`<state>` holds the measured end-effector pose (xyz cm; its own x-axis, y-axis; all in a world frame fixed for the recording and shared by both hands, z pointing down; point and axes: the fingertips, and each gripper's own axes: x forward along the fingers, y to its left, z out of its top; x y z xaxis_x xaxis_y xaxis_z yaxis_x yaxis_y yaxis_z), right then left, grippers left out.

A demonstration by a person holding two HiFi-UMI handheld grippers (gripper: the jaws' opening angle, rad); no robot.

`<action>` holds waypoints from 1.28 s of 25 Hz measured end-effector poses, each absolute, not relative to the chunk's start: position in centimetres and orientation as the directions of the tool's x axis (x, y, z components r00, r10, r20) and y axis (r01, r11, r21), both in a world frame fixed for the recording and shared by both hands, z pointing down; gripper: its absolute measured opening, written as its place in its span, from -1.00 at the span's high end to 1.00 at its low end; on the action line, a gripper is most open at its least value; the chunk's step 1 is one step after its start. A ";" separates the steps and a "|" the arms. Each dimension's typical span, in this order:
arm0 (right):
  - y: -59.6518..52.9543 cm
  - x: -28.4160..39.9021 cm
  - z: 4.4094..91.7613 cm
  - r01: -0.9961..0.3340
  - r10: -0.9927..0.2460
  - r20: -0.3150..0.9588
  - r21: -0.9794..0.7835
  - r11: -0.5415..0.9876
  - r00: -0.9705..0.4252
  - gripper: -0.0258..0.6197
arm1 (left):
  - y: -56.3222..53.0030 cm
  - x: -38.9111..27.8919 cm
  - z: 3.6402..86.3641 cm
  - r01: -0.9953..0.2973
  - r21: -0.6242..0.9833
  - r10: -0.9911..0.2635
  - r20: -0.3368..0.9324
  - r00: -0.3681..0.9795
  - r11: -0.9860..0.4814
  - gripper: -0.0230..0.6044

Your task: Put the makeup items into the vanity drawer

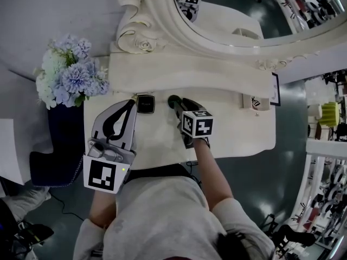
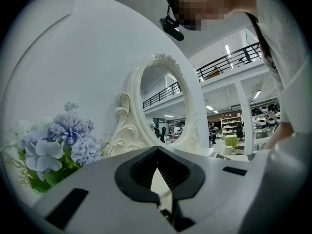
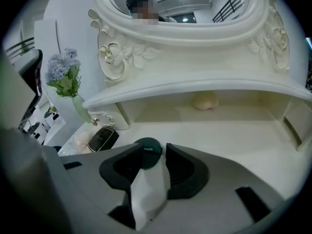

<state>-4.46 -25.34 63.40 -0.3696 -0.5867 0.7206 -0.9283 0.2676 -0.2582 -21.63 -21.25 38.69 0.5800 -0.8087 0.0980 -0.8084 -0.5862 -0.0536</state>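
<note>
"How far along?"

"Barely begun, I'd say. The makeup lies on the surface [image 1: 233,118], and no drawer shows open."

"Grippers?"

"The left gripper [image 1: 132,103] has its fingers closed and empty. The right gripper [image 3: 150,151] has its fingers spread wide at the green jar [image 3: 146,146], not pinching. The compact [image 1: 145,103] is just beside."

- A white vanity table [image 1: 238,134] with a raised back shelf stands against a pale wall [image 1: 54,10].
- On the far side rises an oval mirror [image 1: 227,43] in a carved cream frame.
- At the table's left end is a bunch of blue and white flowers [image 1: 68,75].
- The floor [image 1: 293,145] is dark, glossy and grey-green.
- To the right are shop shelves [image 1: 331,188] with goods.
- Ceiling strip lights [image 2: 227,49] glow above a balcony railing [image 2: 229,60].
</note>
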 end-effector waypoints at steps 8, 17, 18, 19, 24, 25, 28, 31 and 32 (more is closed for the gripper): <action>-25.4 -5.0 63.6 -0.932 -0.584 0.738 -0.180 0.313 -0.339 0.62 | -21.6 -21.9 38.9 -0.814 -0.050 -0.814 0.099 0.572 -0.578 0.88; -25.4 -4.7 61.8 -0.939 -0.649 0.690 -0.142 0.314 -0.322 0.83 | -21.7 -21.7 38.7 -0.815 -0.046 -0.814 0.099 0.572 -0.578 0.88; -25.3 -4.8 61.3 -0.938 -0.658 0.679 -0.147 0.315 -0.327 0.83 | -21.8 -21.6 38.7 -0.815 -0.046 -0.814 0.099 0.572 -0.578 0.88; -25.2 -4.8 60.7 -0.936 -0.667 0.667 -0.153 0.316 -0.334 0.83 | -21.8 -21.5 38.6 -0.814 -0.045 -0.814 0.097 0.573 -0.579 0.88; -24.5 -4.7 56.9 -0.928 -0.721 0.588 -0.179 0.328 -0.368 0.83 | -21.6 -21.0 38.3 -0.808 -0.051 -0.808 0.090 0.582 -0.587 0.88; -24.3 -4.6 56.1 -0.926 -0.731 0.570 -0.183 0.331 -0.374 0.83 | -21.6 -20.9 38.2 -0.806 -0.053 -0.807 0.088 0.584 -0.589 0.88; -23.7 -4.5 54.0 -0.919 -0.759 0.521 -0.190 0.344 -0.392 0.83 | -21.4 -20.5 38.1 -0.804 -0.051 -0.804 0.082 0.588 -0.593 0.88; -23.2 -4.3 52.9 -0.916 -0.777 0.485 -0.203 0.347 -0.402 0.83 | -21.1 -20.0 38.0 -0.801 -0.046 -0.801 0.081 0.593 -0.597 0.88; -23.1 -4.1 52.6 -0.915 -0.781 0.476 -0.213 0.343 -0.404 0.83 | -21.0 -19.8 38.0 -0.799 -0.046 -0.799 0.081 0.595 -0.600 0.88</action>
<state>-4.09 -23.10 52.62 -0.4042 -0.7813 0.4755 -0.9147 0.3434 -0.2133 -19.83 -21.01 38.03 0.5954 -0.7993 0.0813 -0.7988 -0.5998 -0.0463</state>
